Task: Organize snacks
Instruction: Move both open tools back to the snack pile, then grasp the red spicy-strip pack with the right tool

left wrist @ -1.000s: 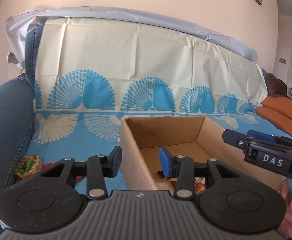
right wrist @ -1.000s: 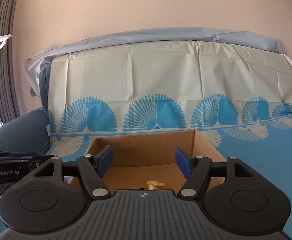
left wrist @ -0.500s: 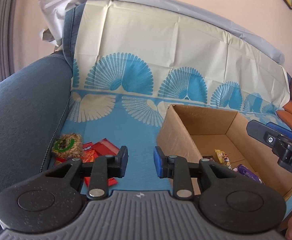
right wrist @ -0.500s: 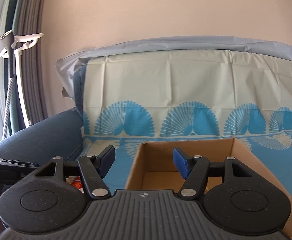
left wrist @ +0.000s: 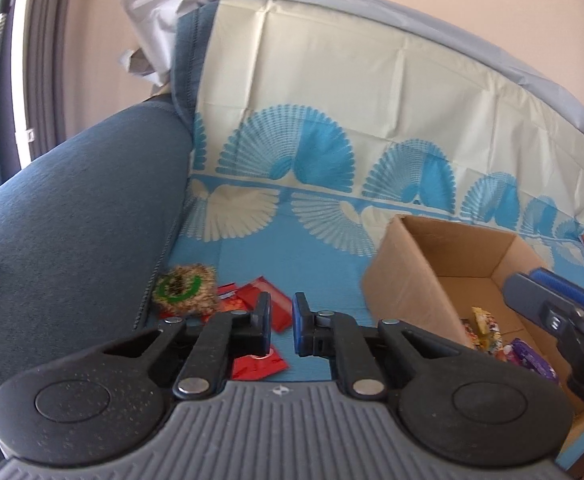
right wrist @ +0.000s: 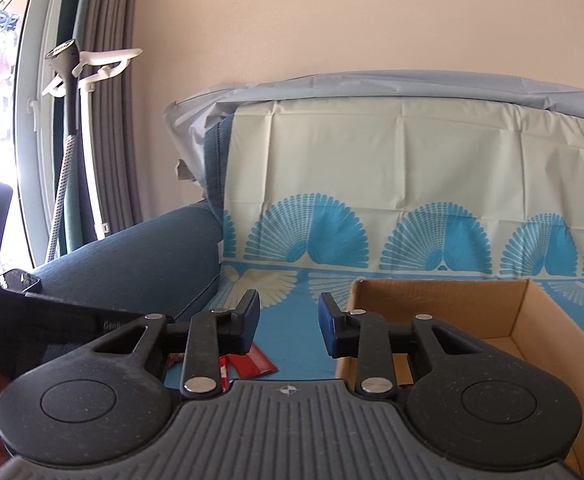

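Since a second ago both views have swung off the cardboard box (left wrist: 408, 280) toward the sofa arm, so the loose snacks on the blue cover (left wrist: 312, 264) now lie ahead, and both pairs of jaws have narrowed. The left gripper (left wrist: 281, 323) is closing with only a slim gap left and nothing between its pads; the right gripper (right wrist: 288, 322) is also closing, wider apart, likewise empty. From the left gripper, the red wrappers (left wrist: 268, 304) sit at twelve o'clock just beyond the tips, the round seeded snack with a green ring (left wrist: 183, 289) at ten o'clock against the armrest seam, and the box at two o'clock. To do the next pick well, I judge the left jaws should reopen before descending, straddle one flat red packet by its edge, and lift clear of its neighbours. Count: one box; one round snack; red packets overlap, at least three, exact number unclear; inside the box a yellow packet (left wrist: 486, 326) and a purple one (left wrist: 530, 356), others hidden.
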Demonstrator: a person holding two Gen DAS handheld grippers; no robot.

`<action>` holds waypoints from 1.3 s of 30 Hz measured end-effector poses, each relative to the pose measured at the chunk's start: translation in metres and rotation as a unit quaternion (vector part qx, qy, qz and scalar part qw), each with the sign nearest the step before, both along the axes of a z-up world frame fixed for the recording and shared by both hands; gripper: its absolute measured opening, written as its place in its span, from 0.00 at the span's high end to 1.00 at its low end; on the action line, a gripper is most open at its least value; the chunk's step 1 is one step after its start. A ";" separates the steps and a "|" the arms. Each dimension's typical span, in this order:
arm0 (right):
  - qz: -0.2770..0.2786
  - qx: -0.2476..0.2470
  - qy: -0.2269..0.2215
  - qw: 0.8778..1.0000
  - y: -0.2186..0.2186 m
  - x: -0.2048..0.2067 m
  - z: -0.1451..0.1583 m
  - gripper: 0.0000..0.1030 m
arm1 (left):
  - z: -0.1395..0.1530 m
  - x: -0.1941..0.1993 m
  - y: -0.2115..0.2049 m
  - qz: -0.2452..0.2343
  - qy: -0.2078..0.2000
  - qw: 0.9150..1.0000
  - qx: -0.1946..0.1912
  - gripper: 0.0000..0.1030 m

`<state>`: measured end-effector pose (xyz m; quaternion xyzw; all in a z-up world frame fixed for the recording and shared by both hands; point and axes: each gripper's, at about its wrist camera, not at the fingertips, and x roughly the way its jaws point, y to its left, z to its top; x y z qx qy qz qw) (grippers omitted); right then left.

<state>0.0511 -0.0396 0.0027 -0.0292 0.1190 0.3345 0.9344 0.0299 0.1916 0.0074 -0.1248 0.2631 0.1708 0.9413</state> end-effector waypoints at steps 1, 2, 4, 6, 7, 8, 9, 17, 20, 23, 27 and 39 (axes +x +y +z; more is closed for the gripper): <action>0.004 -0.002 0.001 1.000 0.003 -0.001 -0.001 0.69 | -0.002 0.001 0.007 0.006 0.006 1.000 -0.007 0.89; 0.008 -0.002 0.003 1.000 0.006 -0.002 -0.002 0.69 | -0.004 0.002 0.012 0.011 0.011 1.000 -0.013 0.89; 0.018 -0.002 0.006 1.000 0.012 -0.003 -0.003 0.70 | -0.006 0.003 0.022 0.021 0.017 0.999 -0.018 0.89; 0.030 -0.008 0.006 1.000 0.019 -0.006 -0.005 0.72 | -0.007 0.004 0.031 0.028 0.018 0.999 -0.018 0.89; 0.035 -0.010 0.006 0.999 0.023 -0.007 -0.007 0.73 | -0.007 0.003 0.035 0.033 0.017 0.999 -0.016 0.89; 0.040 -0.011 0.008 0.999 0.026 -0.008 -0.008 0.74 | -0.007 0.003 0.039 0.039 0.015 0.999 -0.015 0.89; 0.045 -0.012 0.011 0.999 0.030 -0.008 -0.010 0.74 | -0.006 0.003 0.044 0.046 0.013 0.999 -0.017 0.89; 0.086 -0.038 0.041 0.995 0.076 -0.011 -0.035 0.76 | -0.010 -0.002 0.069 0.095 0.016 0.994 -0.045 0.89; 0.087 -0.047 0.063 0.993 0.096 -0.002 -0.047 0.76 | -0.012 0.000 0.070 0.097 0.020 0.994 -0.044 0.89; 0.076 -0.056 0.095 0.991 0.115 0.011 -0.062 0.72 | -0.014 -0.001 0.072 0.102 0.024 0.993 -0.049 0.89; 0.060 -0.073 0.117 0.989 0.138 0.027 -0.079 0.51 | -0.018 -0.002 0.079 0.119 0.026 0.991 -0.062 0.89; 0.032 -0.120 0.149 0.981 0.184 0.072 -0.120 0.22 | -0.024 -0.002 0.084 0.140 0.029 0.988 -0.065 0.89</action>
